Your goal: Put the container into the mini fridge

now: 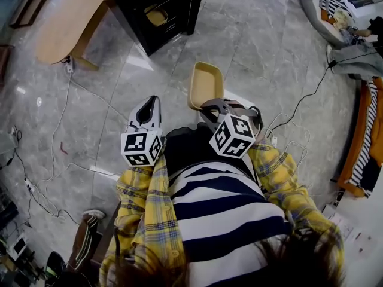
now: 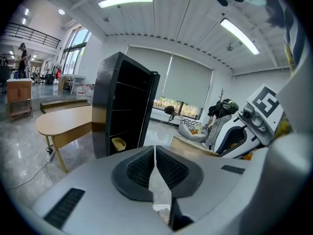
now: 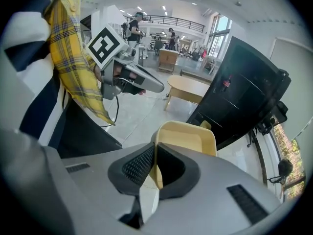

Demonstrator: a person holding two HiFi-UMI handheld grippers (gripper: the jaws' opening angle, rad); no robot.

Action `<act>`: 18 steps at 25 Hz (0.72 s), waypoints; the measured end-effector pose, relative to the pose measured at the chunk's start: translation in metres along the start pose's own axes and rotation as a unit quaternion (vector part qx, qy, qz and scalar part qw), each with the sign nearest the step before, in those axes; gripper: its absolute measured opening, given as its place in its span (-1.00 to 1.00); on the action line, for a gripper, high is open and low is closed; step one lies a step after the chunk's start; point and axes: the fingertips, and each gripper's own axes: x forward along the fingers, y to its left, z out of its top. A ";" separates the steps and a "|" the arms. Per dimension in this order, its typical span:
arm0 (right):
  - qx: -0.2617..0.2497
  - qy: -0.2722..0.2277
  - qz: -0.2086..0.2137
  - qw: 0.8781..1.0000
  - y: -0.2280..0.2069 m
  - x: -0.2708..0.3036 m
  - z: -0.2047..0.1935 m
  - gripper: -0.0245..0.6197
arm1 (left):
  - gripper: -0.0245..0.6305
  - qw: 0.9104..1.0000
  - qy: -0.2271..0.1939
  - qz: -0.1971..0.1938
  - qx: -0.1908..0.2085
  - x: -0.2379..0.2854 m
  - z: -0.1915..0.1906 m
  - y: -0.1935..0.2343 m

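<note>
My right gripper [image 1: 210, 108] is shut on the near rim of a pale yellow rectangular container [image 1: 205, 85], held out in front of the person above the floor. In the right gripper view the container [image 3: 188, 137] sticks out past the closed jaws, its wall pinched between the pads. My left gripper [image 1: 147, 110] hangs to the left, shut with nothing in it. The black mini fridge [image 1: 158, 9] stands ahead with its door open, and a second yellow container [image 1: 156, 17] lies on a shelf inside. The left gripper view shows the fridge [image 2: 123, 106] and that inner container [image 2: 118, 143].
A light wooden table [image 1: 67, 18] stands left of the fridge. Cables [image 1: 57, 130] trail over the grey marble floor. A cushion with clutter [image 1: 330, 11] lies at the far right, and orange-striped fabric [image 1: 362, 148] lines the right edge. People stand far off in the hall [image 3: 133, 26].
</note>
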 end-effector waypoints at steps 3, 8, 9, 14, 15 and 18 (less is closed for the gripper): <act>-0.015 -0.004 0.010 1.000 -0.019 0.005 -0.002 -0.80 | -0.85 1.000 -0.004 0.012 -0.008 0.014 0.007 0.002; -0.039 -0.013 0.028 0.999 -0.048 0.014 -0.006 -0.80 | -0.85 0.999 0.000 0.028 -0.016 0.041 0.018 0.004; -0.042 -0.015 0.030 0.999 -0.056 0.016 -0.007 -0.80 | -0.85 0.999 0.001 0.031 -0.018 0.048 0.020 0.005; -0.058 -0.020 0.044 0.997 -0.091 0.026 -0.012 -0.80 | -0.85 0.999 0.012 0.039 -0.033 0.078 0.028 0.003; -0.062 -0.023 0.047 0.997 -0.097 0.027 -0.012 -0.80 | -0.85 0.998 0.012 0.042 -0.037 0.083 0.029 0.003; -0.079 -0.027 0.055 0.995 -0.111 0.031 -0.015 -0.80 | -0.85 0.998 0.008 0.054 -0.044 0.096 0.036 -0.001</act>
